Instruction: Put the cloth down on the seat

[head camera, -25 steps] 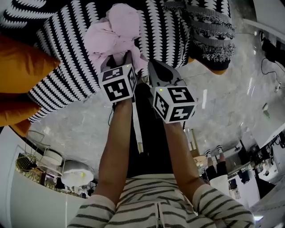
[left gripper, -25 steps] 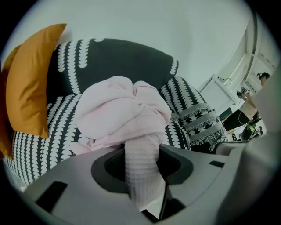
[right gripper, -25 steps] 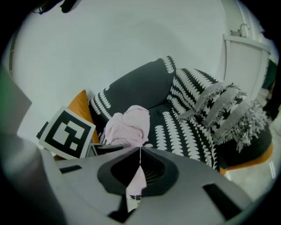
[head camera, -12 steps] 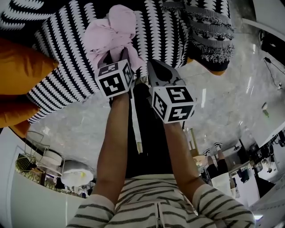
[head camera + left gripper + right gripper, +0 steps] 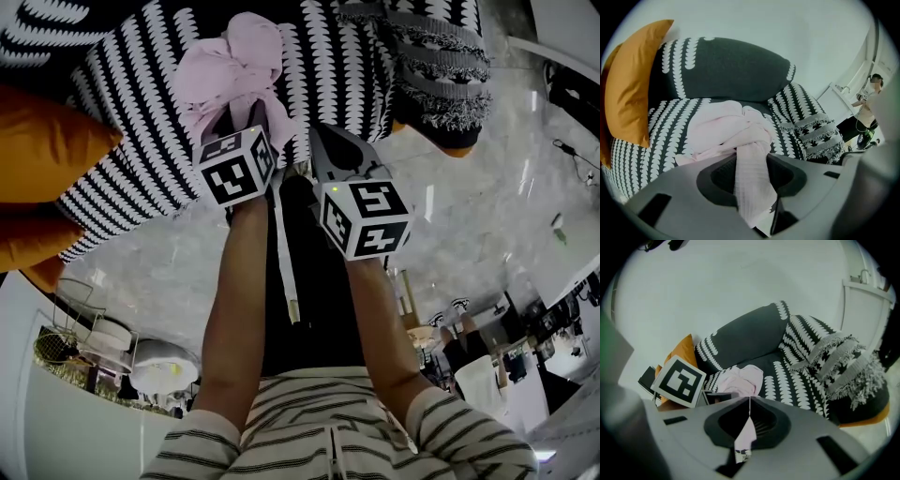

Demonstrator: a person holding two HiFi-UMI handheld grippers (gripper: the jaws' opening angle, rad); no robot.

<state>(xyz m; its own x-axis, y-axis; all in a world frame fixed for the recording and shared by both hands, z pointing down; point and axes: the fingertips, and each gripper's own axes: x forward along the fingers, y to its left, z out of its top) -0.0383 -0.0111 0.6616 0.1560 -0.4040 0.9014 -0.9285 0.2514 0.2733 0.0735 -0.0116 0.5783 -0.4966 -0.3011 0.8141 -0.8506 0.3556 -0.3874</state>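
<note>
A grey marbled floor surrounds the rounded black armchair seat with white leaf print and a smooth orange cushion. The crumpled pink waffle-weave cloth lies bunched on the seat. The left gripper pinches one strip of it. The right gripper sits just beside, jaws together.

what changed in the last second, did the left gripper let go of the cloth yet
The left gripper edged forward and slightly left, carrying the pink cloth a little further over the patterned seat. It has not let go: its jaws are still shut on a strip of the cloth. The right gripper stayed in place, jaws together. The orange cushion did not move.
</note>
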